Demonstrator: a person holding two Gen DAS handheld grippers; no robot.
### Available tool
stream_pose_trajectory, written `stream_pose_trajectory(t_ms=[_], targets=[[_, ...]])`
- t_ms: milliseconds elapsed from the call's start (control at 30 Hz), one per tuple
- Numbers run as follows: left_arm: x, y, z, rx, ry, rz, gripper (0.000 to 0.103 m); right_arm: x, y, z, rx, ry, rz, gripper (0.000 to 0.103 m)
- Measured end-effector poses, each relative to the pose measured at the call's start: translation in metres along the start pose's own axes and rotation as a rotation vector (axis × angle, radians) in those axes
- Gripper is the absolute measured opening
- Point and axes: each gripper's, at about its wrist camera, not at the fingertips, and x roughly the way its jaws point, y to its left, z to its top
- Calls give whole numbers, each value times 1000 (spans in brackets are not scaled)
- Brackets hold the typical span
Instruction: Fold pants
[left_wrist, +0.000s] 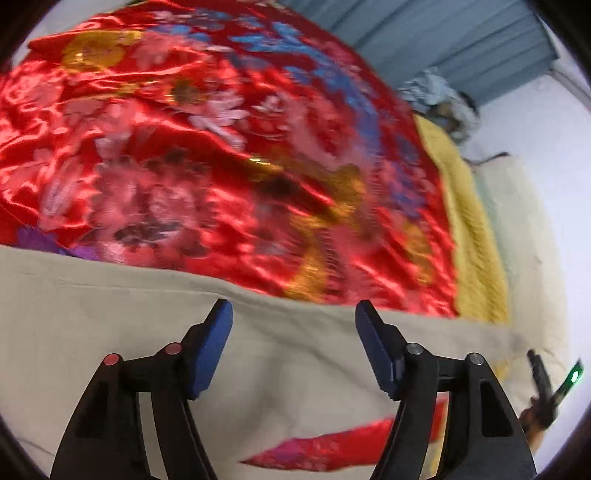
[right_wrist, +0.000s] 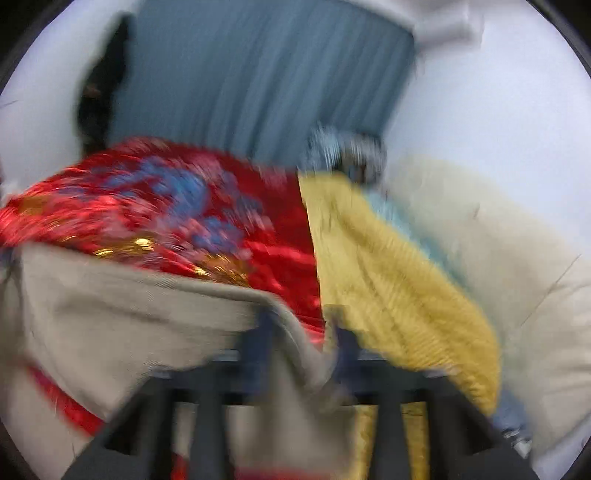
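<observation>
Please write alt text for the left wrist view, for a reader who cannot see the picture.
The left gripper hangs open, nothing between its blue-padded fingers, over beige pants spread across the lower frame. Beyond the pants lies a shiny red floral bedspread, with a yellow blanket at its right edge and a blue curtain behind.

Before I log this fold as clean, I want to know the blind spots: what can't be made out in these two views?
- Right wrist view: motion blur smears the right gripper; whether it grips the beige pants is unclear.
- Left wrist view: the pants run off the lower edge; the open left gripper covers part.
- Both views: the red bedspread pattern is blurred.
- Left wrist view: the dark thing with a green light is too small and cut off.
</observation>
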Motion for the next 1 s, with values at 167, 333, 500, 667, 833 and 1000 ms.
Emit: stream_pose_trajectory(t_ms=[167,333,500,667,833,1000], targets=[[-31,41,-38,128,-106,108,78,55,-6,-13,160,95,11,74],[-43,100,-82,225,-191,254,78,71,40,-100,110,166,139,75],[-24,154,-87,233,-185,383,70,88,83,-159,288,286,515,75],[-24,168,-77,196,-170,339,68,133,122,-170,511,379,717,59],[-16,170,-76,279,-155,392,68,177,132,-177,694,428,694,2],[-18,167,-85,332,-155,430,68,167,123,-180,413,552,420,0]])
